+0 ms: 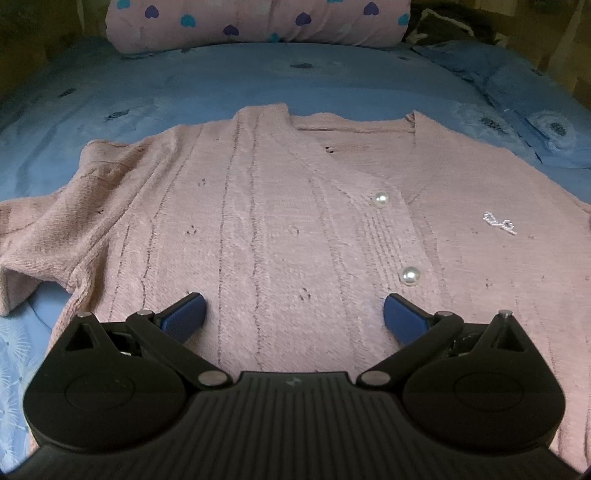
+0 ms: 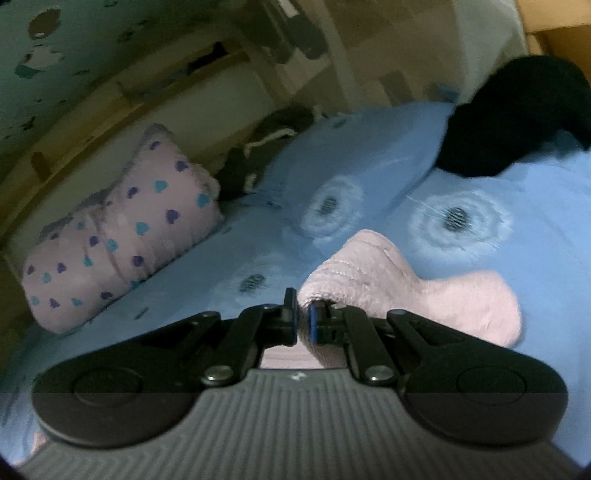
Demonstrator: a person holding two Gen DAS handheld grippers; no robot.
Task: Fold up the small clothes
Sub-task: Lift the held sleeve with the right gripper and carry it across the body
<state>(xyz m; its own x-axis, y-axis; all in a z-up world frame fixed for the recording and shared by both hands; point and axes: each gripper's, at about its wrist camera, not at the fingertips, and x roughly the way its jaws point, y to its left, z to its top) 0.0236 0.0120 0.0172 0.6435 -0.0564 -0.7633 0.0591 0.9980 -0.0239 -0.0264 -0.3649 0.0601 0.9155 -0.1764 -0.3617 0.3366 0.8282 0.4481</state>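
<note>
bed: blue sheet (image 1: 221, 77) with pale dandelion print | head end: pink pillow (image 1: 255, 22) with blue and purple hearts | behind: wooden frame (image 2: 122, 96), patterned wall (image 2: 85, 48) | light: dim

I see my right hand-held gripper (image 2: 303, 314) clamped on a pink sleeve (image 2: 388, 284) above the blue bed (image 2: 369, 166).

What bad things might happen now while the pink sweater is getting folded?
1. The right gripper pinches only a small bit of the pink sweater, so the soft knit might slip out.
2. The left gripper is open and holds nothing, so the sweater's body might drag or bunch on the blue sheet.
3. The pearl buttons might snag or end up lumpy inside the fold.
</note>
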